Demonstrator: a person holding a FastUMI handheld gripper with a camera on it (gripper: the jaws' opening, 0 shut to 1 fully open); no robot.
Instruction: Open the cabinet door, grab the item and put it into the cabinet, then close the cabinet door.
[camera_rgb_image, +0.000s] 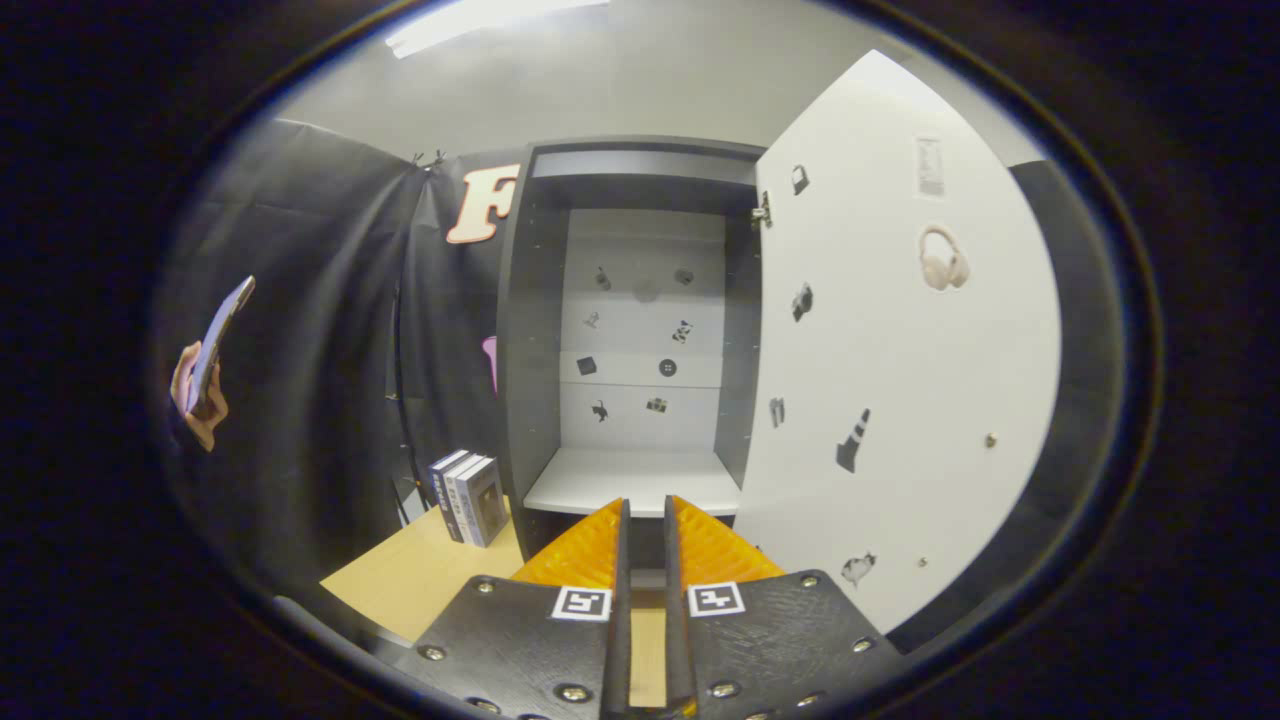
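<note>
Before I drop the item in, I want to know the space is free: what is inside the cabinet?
Inside the cabinet, the white shelf lies bare below a stickered back panel. The hand-held gripper covers the shelf's front edge; its fingers are nearly closed on nothing.

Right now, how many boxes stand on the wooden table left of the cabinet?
3 boxes stand upright, side by side, on the table against the cabinet's left wall, left of and beyond the nearly closed, empty tongs. More may be hidden behind them.
</note>
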